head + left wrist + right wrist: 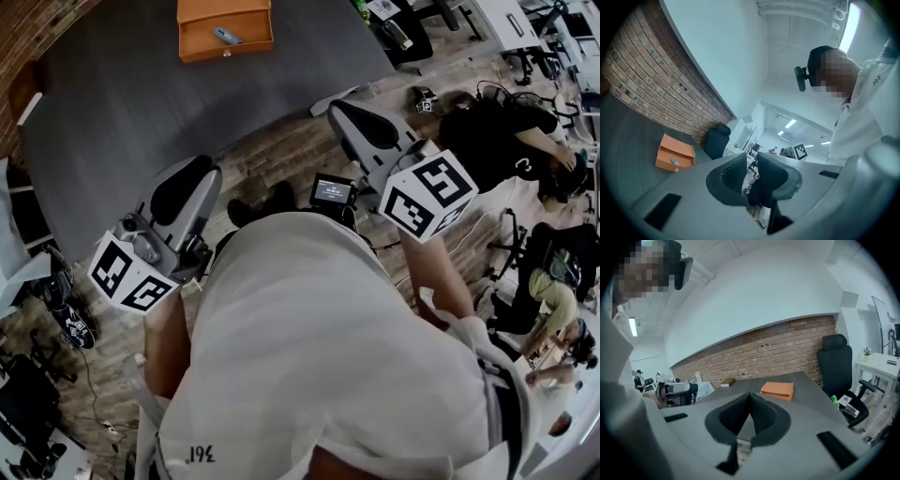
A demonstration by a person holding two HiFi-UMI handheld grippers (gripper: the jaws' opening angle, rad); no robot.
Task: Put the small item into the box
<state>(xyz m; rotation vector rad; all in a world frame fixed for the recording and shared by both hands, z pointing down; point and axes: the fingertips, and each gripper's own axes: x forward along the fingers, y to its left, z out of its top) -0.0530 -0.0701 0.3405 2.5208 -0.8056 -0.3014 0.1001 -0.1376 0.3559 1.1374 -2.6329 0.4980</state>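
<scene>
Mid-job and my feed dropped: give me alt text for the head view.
An orange box at the far end of a grey table has a small grey item lying inside it. Nearer the camera, a person in a white shirt holds the left gripper and right gripper at the table's near edge.

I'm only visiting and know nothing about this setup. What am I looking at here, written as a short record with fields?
table: dark grey, in front of the person
box: orange, open, on the far part of the table
small item: grey-blue, lying inside the box
left gripper: far from the box, jaws a little apart, nothing between them
right gripper: far from the box, jaws together, empty
background: brick wall, black office chair
</scene>
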